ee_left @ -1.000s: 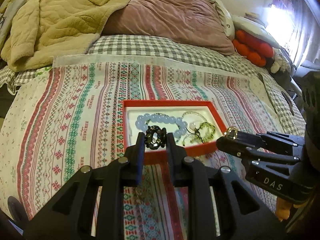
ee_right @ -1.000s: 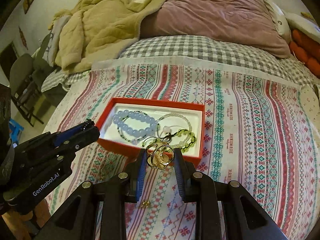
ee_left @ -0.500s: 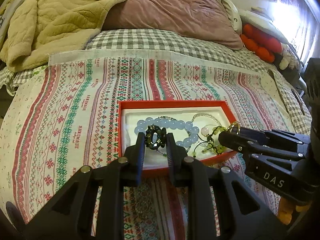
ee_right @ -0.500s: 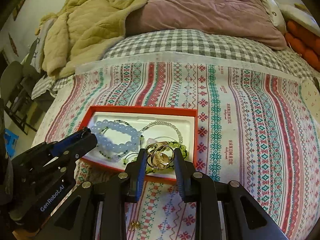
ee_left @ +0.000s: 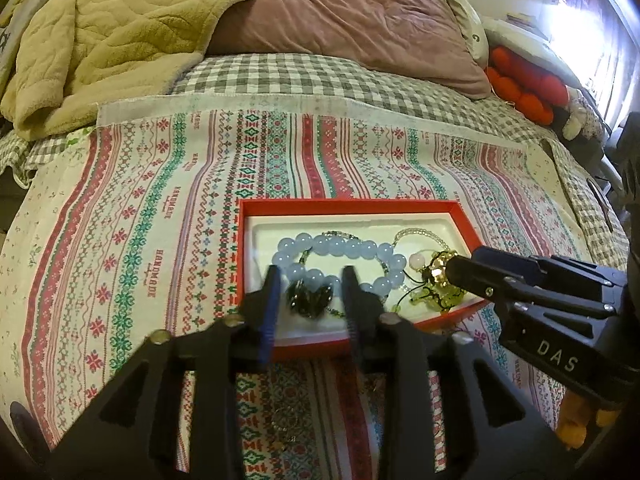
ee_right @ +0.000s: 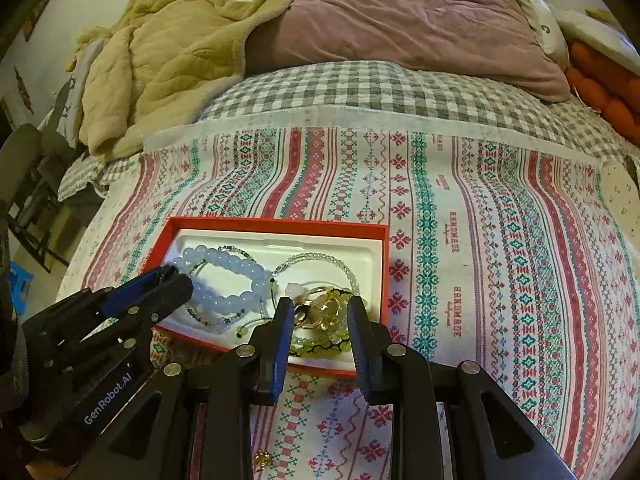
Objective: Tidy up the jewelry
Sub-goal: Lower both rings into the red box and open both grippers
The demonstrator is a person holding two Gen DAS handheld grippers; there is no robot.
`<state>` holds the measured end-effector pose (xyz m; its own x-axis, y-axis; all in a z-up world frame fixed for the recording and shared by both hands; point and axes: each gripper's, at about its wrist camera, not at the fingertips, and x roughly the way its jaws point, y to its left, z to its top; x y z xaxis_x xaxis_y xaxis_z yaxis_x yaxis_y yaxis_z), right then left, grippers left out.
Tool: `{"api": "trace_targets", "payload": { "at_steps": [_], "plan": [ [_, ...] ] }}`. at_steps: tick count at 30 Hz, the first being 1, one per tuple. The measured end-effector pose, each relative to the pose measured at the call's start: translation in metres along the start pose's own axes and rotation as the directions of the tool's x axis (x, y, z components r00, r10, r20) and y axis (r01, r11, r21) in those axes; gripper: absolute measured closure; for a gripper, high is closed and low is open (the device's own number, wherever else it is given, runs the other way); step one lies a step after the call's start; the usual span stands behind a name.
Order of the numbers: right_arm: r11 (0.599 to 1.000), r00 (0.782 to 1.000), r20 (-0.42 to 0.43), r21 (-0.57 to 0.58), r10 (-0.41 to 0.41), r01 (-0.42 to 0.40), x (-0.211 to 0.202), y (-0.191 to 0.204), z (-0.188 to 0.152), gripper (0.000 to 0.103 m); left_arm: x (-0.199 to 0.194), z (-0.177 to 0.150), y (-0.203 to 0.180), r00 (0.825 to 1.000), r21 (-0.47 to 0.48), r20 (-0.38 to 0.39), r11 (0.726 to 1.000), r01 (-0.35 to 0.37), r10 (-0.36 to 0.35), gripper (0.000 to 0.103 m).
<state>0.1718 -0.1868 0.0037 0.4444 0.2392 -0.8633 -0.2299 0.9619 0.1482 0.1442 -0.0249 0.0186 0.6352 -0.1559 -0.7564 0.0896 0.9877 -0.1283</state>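
A red box (ee_left: 348, 206) (ee_right: 280, 224) with a white liner lies on the patterned cloth. It holds a pale blue bead bracelet (ee_left: 340, 246) (ee_right: 236, 266), a clear bead strand (ee_right: 320, 260) and a green bead bracelet (ee_right: 328, 346). My left gripper (ee_left: 310, 296) is open over the box's near side. A dark bead piece (ee_left: 310, 300) lies blurred between its spread fingers, apart from them. My right gripper (ee_right: 320, 312) holds a gold ring ornament (ee_right: 320, 310) over the box's right part; it shows in the left wrist view (ee_left: 438, 270) too.
A small gold piece (ee_right: 262, 459) lies on the cloth in front of the box. A tan blanket (ee_left: 100, 32), a mauve pillow (ee_left: 340, 12) and red plush items (ee_left: 528, 88) lie at the back of the bed. A chair (ee_right: 24, 184) stands left of the bed.
Both grippers moved forward over the box. My left gripper opened and let go of the dark bead piece, which dropped towards the liner. The right gripper kept the gold ornament.
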Motion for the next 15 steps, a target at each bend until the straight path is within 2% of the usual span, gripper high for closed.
{"api": "trace_targets", "payload": {
  "at_steps": [1, 4, 6, 7, 8, 15],
  "plan": [
    [1.000, 1.000, 0.003, 0.000, 0.004, -0.004, -0.002, 0.000, 0.000, 0.074, -0.001, 0.000, 0.000, 1.000, 0.000, 0.004, 1.000, -0.002, 0.002, 0.051],
    [1.000, 1.000, 0.014, -0.001, 0.008, -0.008, -0.008, 0.001, 0.001, 0.074, -0.007, 0.001, -0.001, 1.000, 0.004, 0.016, 1.000, 0.003, -0.003, 0.045],
    [1.000, 1.000, 0.026, 0.001, 0.017, -0.017, -0.013, 0.001, 0.001, 0.067, -0.011, 0.002, -0.002, 1.000, 0.007, 0.022, 1.000, 0.007, -0.007, 0.043],
    [1.000, 0.999, 0.040, 0.002, 0.016, -0.016, -0.016, 0.001, 0.001, 0.050, -0.013, 0.002, -0.001, 1.000, 0.006, 0.026, 1.000, 0.003, -0.003, 0.041],
    [1.000, 0.998, 0.057, 0.004, 0.009, -0.009, -0.020, 0.001, 0.000, 0.040, -0.015, 0.002, -0.001, 1.000, 0.006, 0.026, 1.000, -0.003, 0.003, 0.040],
    [1.000, 0.996, 0.085, 0.004, 0.008, -0.009, -0.040, -0.003, -0.003, 0.038, -0.027, 0.001, 0.003, 1.000, 0.008, 0.016, 1.000, -0.020, 0.019, 0.028]
  ]
}}
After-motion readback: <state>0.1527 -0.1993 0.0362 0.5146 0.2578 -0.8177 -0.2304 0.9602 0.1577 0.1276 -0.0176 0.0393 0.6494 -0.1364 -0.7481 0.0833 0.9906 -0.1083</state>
